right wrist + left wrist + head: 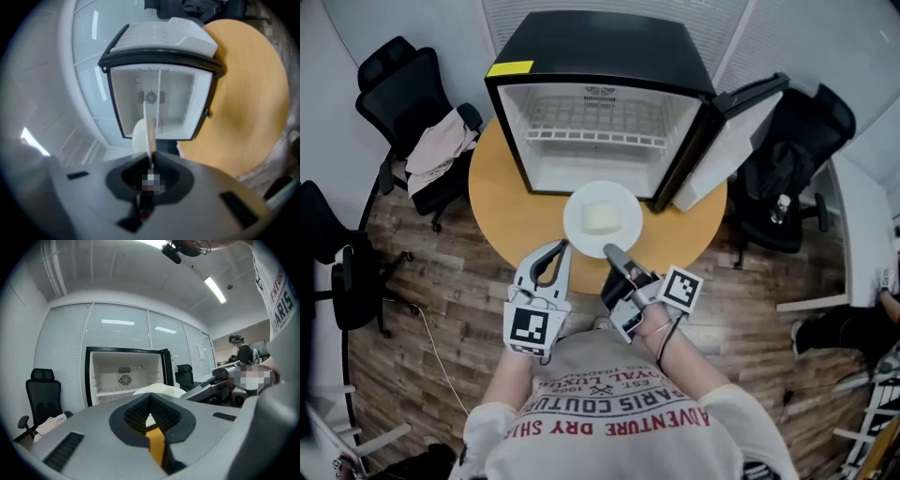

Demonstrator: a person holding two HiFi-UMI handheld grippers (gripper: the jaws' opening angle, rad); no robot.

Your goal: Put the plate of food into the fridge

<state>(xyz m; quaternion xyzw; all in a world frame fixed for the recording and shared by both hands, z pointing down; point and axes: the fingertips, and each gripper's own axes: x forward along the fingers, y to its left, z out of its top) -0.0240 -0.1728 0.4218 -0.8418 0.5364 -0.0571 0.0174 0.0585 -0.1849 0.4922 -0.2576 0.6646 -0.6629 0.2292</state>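
My right gripper (614, 253) is clenched on the near rim of the plate of food (602, 218), just in front of the open fridge (600, 122) (not yet inside). My left gripper (560, 249) is closed on nothing. Sliding the plate in remains.

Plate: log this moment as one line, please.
plate: over table, before open fridge, not inside | food: on plate | right hand-held gripper: shut on plate rim | left hand-held gripper: shut, empty
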